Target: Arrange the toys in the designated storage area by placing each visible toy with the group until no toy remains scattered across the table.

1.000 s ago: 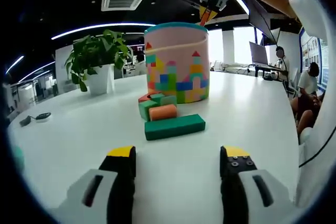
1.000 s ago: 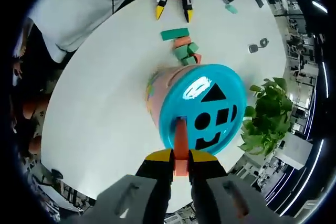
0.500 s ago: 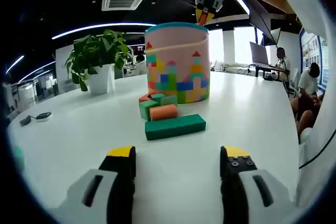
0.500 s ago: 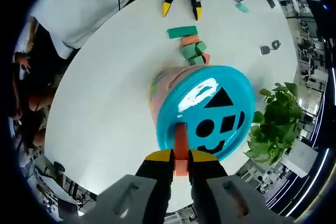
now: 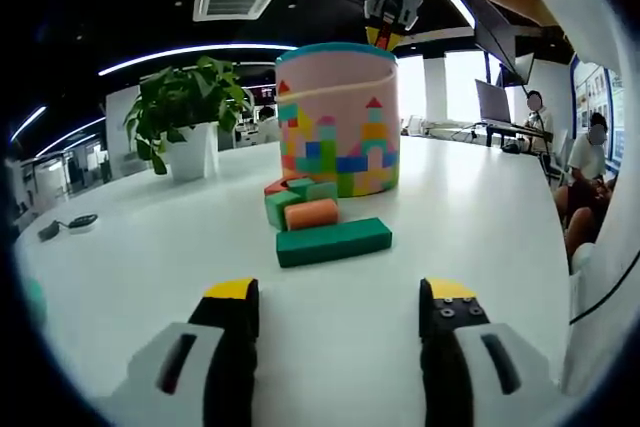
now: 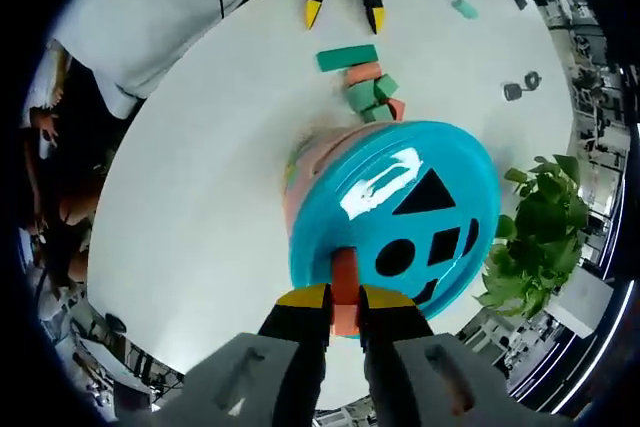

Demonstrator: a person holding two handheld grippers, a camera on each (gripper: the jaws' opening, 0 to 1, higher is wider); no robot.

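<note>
Hovering above the toy bucket (image 6: 385, 212), the right tool (image 6: 344, 299) is clamped on one orange block (image 6: 344, 282), its tip at the blue lid (image 6: 440, 182) with its four shaped cut-outs. In the left gripper view, the left tool (image 5: 340, 299) sits low over the white worktop (image 5: 150, 247), jaws spread wide with nothing between them. Ahead lies a cluster beside the bucket (image 5: 338, 119): one long green block (image 5: 333, 241), one orange cylinder (image 5: 311, 213), two smaller green blocks (image 5: 283, 206) and a red piece (image 5: 276, 187). One potted plant (image 5: 182, 112) stands behind.
</note>
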